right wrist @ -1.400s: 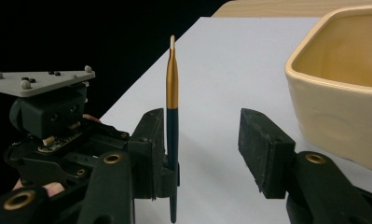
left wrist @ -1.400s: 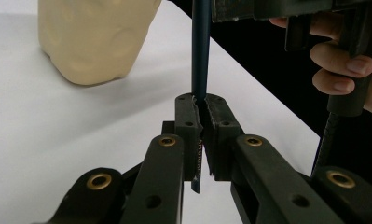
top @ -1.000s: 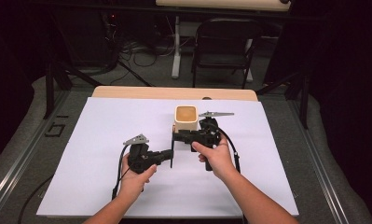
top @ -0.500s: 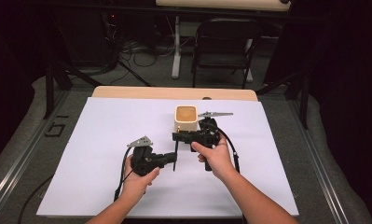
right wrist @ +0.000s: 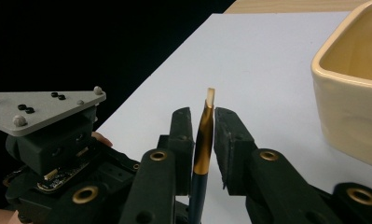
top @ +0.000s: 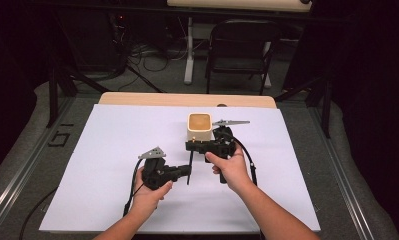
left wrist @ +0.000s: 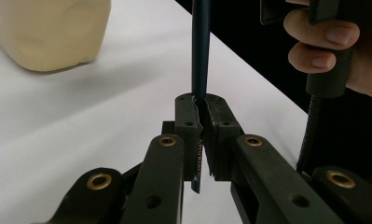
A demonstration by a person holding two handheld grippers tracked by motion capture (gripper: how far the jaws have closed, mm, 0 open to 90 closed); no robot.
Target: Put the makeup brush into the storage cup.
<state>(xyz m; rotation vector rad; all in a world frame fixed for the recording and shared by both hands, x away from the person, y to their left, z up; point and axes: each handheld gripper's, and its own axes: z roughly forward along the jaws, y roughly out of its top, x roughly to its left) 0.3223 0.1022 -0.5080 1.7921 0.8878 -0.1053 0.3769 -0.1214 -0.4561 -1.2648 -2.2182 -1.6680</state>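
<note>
A dark blue pencil with a gold ferrule and pale eraser stands nearly upright between both grippers. My left gripper is shut on its lower shaft, jaws pinching it tight. My right gripper sits just above, its jaws pressed to either side of the ferrule. A cream square cup stands upright on the white table sheet, right behind the right gripper. The cup's wall shows close in both gripper views.
The left gripper's grey three-cornered plate shows near in the right gripper view. The person's right hand grips its handle at the table's edge side. A chair and cables lie beyond the far table edge.
My left gripper has shifted a little to the right, bringing the pencil up between the right gripper's jaws. The right gripper and cup have stayed put.
</note>
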